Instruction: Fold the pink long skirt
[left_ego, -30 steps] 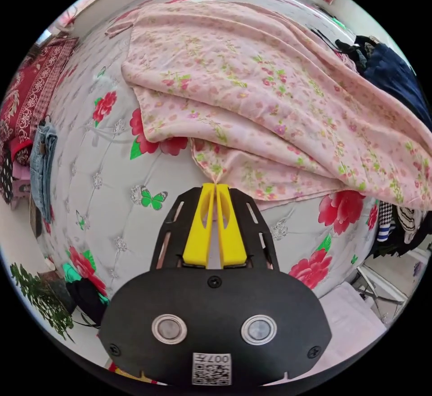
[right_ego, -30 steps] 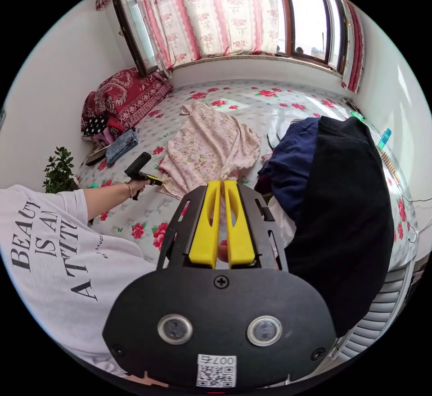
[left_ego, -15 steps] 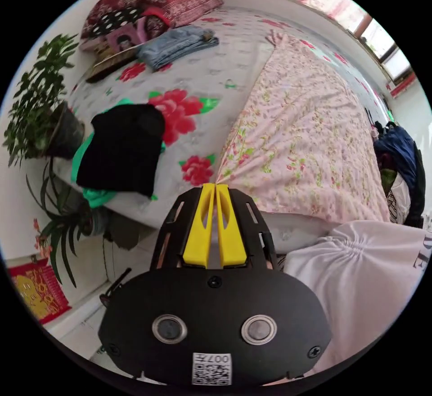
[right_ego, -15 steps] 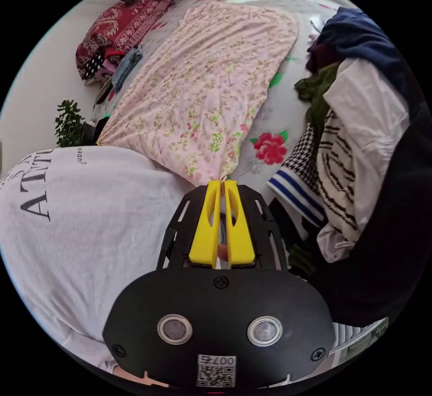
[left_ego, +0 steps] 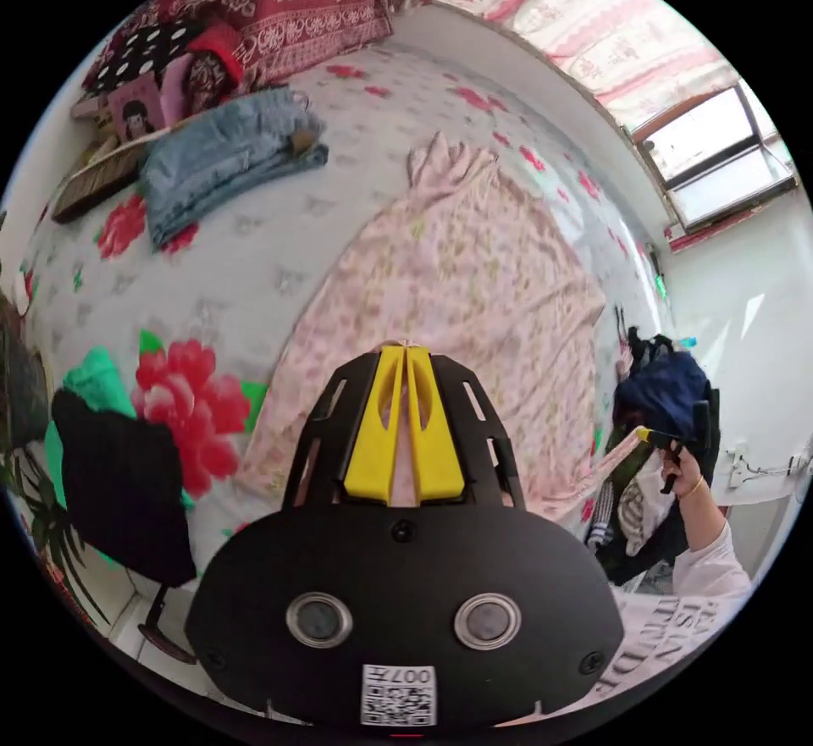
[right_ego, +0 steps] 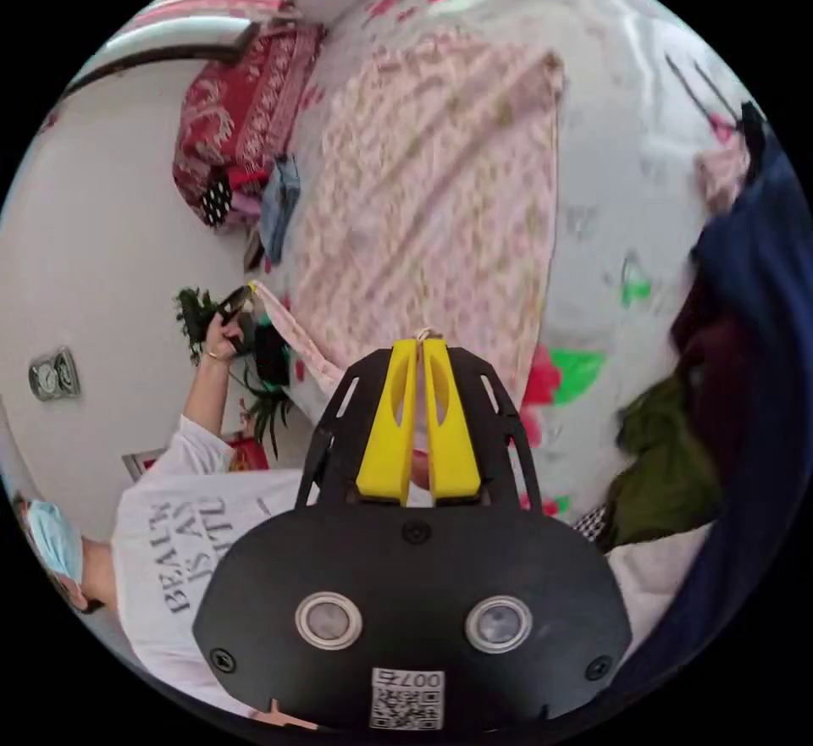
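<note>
skirt [left_ego: 474, 289] spread on bed [left_ego: 254, 272] | jeans [left_ego: 224, 157] beside | pillow [left_ego: 296, 1] behind jeans

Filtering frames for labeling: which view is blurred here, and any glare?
Right gripper view: clear motion blur, the pink skirt print smears into streaks and the clothes pile is soft, while the right gripper stays sharp. Left gripper view: mostly sharp, the skirt slightly soft, the window blown out bright, no glare on the bedspread.
</note>
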The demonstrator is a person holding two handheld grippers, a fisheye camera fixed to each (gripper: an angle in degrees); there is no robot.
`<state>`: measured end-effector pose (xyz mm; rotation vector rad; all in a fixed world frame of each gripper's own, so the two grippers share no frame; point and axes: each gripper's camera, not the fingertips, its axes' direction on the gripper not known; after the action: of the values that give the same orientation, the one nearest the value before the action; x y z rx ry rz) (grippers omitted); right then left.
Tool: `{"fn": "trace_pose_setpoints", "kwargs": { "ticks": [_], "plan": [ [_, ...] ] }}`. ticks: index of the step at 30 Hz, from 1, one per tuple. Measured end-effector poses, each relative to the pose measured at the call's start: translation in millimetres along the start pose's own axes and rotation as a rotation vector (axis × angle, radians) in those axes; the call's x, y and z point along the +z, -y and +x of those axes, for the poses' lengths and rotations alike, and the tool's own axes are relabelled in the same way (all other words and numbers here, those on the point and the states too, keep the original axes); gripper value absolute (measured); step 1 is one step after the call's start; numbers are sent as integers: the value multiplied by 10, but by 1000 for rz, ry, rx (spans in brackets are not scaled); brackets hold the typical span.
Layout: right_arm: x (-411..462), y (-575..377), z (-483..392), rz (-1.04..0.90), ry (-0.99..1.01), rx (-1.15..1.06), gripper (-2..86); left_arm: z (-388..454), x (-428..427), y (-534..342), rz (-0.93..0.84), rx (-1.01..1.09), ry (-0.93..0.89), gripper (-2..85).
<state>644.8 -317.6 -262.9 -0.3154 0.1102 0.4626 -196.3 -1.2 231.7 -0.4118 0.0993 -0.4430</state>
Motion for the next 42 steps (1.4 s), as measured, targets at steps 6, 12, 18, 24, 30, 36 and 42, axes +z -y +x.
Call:
{"fn": "trace_pose_setpoints", "kwargs": {
  "ticks": [6, 12, 18, 24, 30, 36, 42],
  "plan": [
    [-3327, 190, -2417, 913, -51, -508, -3, 1075, -2970, 1031, 697, 120, -237, -10],
    [-4156, -1166, -3390, 1150, -134, -779, -3, 1372, -4397, -35, 987, 268, -213, -10],
    [-4190, -2110, -3236, 1080, -52, -867, -3, 1129, -4661, -981, 974, 272, -230, -10],
    [-3805, -2799, -2917, 871, -131, -850, -3, 988, -4602, -1957, 905, 338, -136, -10],
    [-2786, -3469, -2096, 612, -184, -775, -3, 405, -3803, -2795, 643, 320, -108, -10],
    [-1565, -3920, -1061, 424, -226, -508, -2, -118, -2621, -3598, 383, 214, -48, -10],
    [-624, -4044, -266, 244, -233, -259, -2, -457, -1447, -4164, 54, 69, 59, -10]
  ]
}}
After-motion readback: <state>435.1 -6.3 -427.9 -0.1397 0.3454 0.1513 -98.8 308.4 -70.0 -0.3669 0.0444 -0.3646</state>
